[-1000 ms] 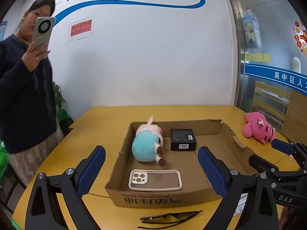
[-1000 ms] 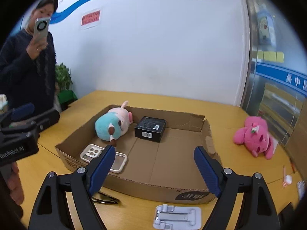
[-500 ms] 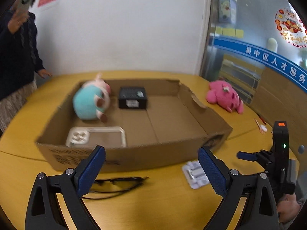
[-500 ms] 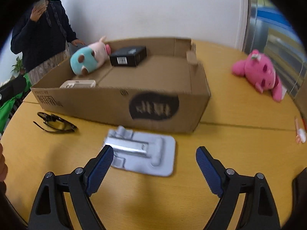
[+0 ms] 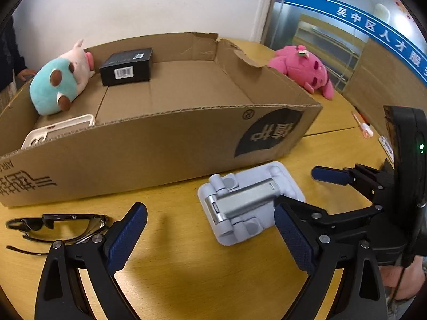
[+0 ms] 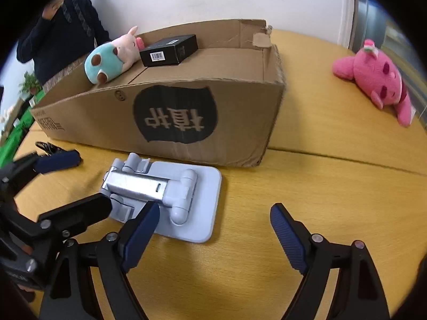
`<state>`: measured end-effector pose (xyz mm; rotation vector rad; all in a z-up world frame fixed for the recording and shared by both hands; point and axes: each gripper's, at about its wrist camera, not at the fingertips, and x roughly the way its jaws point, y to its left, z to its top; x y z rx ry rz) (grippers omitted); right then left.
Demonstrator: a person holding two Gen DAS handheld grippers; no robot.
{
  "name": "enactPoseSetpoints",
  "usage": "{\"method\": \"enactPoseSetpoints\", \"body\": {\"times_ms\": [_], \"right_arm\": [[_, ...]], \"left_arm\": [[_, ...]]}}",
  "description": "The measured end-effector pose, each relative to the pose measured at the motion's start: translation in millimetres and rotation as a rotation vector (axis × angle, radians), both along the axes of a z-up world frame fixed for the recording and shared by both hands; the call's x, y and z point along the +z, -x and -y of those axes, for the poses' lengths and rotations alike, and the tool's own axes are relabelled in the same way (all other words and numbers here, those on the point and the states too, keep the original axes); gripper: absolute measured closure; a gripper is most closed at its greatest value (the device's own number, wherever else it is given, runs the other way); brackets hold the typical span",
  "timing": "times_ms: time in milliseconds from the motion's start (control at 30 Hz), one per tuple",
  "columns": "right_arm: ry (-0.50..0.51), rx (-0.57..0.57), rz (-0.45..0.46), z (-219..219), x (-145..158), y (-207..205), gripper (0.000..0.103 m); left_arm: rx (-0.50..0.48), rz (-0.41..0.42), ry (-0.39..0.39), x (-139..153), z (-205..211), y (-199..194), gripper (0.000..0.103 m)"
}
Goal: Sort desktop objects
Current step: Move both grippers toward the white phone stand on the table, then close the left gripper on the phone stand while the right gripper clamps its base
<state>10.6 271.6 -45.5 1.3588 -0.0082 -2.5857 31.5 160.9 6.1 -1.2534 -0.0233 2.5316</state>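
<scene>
A folded grey-white phone stand [image 5: 248, 202] [image 6: 165, 189] lies flat on the yellow table in front of the cardboard box [image 5: 160, 144] [image 6: 240, 122]. My left gripper [image 5: 210, 229] is open, pointing down, with the stand just ahead between its fingers and not touched. My right gripper [image 6: 213, 216] comes in from the stand's right side. Its jaws are wide and closing, with only bare table between them and the stand's near corner by the left finger. Black sunglasses [image 5: 53, 224] lie left of the stand. A pink plush [image 5: 304, 69] [image 6: 373, 77] lies outside the box on the right.
Inside the box are a teal-and-pink plush [image 5: 58, 82], a black carton [image 5: 125, 66] and a white phone case [image 5: 58, 130]. A pen [image 5: 361, 125] lies at the right. A person in a dark sweater [image 6: 61, 26] stands behind the box's far left.
Both grippers have dropped and tilted down from looking into the box to the table in front of it. The phone stand now sits close before them. Both stay open.
</scene>
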Motion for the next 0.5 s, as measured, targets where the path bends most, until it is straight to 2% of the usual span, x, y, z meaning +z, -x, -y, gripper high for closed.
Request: {"method": "enactPoseSetpoints", "body": {"times_ms": [67, 133, 167, 267, 367, 400, 433, 500], "right_arm": [[0.017, -0.004, 0.002, -4, -1, 1, 0.019], [0.024, -0.009, 0.001, -5, -1, 0, 0.021], [0.02, -0.008, -0.001, -4, 0, -1, 0.023], [0.033, -0.009, -0.006, -4, 0, -2, 0.03], [0.056, -0.001, -0.008, -1, 2, -5, 0.046], [0.066, 0.003, -0.006, 0, 2, -6, 0.055], [0.082, 0.01, -0.004, 1, 3, -7, 0.064], [0.099, 0.012, 0.0, 3, 3, -10, 0.067]], "left_arm": [[0.002, 0.027, 0.015, -7, 0, 3, 0.006], [0.009, 0.073, 0.02, -17, 3, 6, 0.016], [0.009, 0.042, 0.024, -16, 3, 3, 0.017], [0.003, 0.046, 0.011, -18, 3, 1, 0.023], [-0.028, 0.042, -0.021, -17, 2, 0, 0.043], [-0.055, 0.051, -0.054, -17, 2, -1, 0.063], [-0.063, 0.065, -0.086, -17, 2, -1, 0.066], [-0.064, 0.058, -0.082, -17, 1, -1, 0.067]]}}
